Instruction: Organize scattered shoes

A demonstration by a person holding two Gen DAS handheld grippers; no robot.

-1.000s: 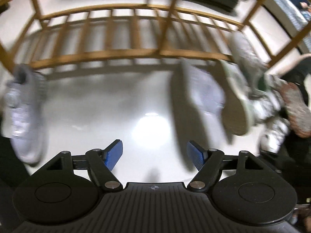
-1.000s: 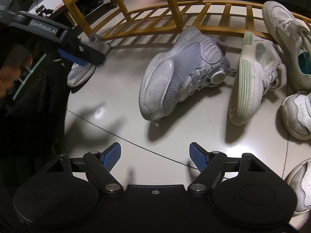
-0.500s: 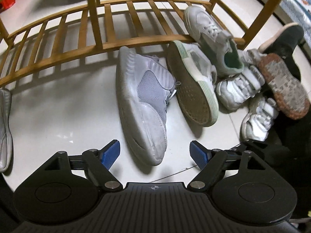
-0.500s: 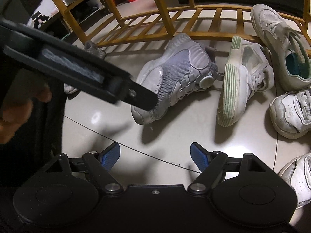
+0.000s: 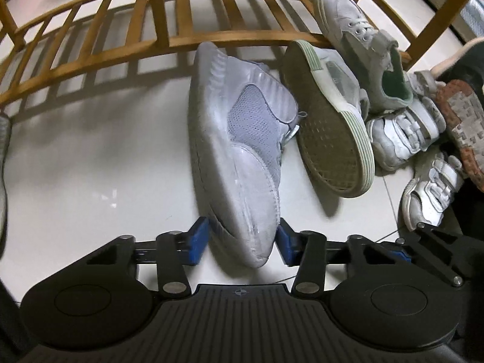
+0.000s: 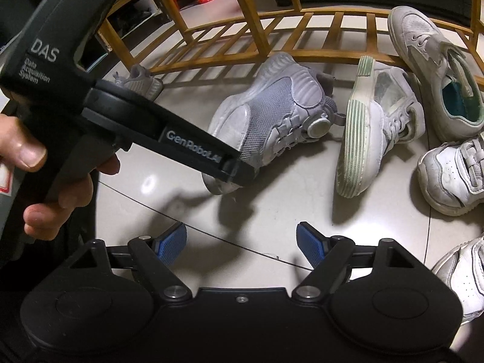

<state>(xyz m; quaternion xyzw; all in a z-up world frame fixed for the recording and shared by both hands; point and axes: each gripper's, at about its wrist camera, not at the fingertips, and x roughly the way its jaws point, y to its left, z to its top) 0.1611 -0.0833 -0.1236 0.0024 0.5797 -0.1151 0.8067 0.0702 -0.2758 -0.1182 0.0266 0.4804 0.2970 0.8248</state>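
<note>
Left hand-held gripper (image 5: 243,243) has just been closing; its blue pads (image 5: 198,237) now sit against both sides of the toe of the grey mesh sneaker (image 5: 239,151), so it looks clamped on the toe; a person's hand (image 6: 45,169) holds its handle in the right wrist view; the grey mesh sneaker lies on its side on the tiled floor (image 5: 106,151), sole facing left, heel end touching the front rail of the wooden shoe rack (image 5: 99,48); at the far left edge a second grey shoe (image 5: 3,175) is only partly in frame; just right of the clamped sneaker a white sneaker with green-striped sole (image 5: 329,127) lies tipped on its side, tread showing, touching it near the laces; further right a white low-top with green lining (image 5: 360,45) leans over the rack rail; below that two white strap shoes (image 5: 402,133), and at the far right a dark shoe with reddish tread (image 5: 462,118); right hand-held gripper (image 6: 242,245) is wide open, nothing between its pads, over bare floor, well apart from the shoes.
</note>
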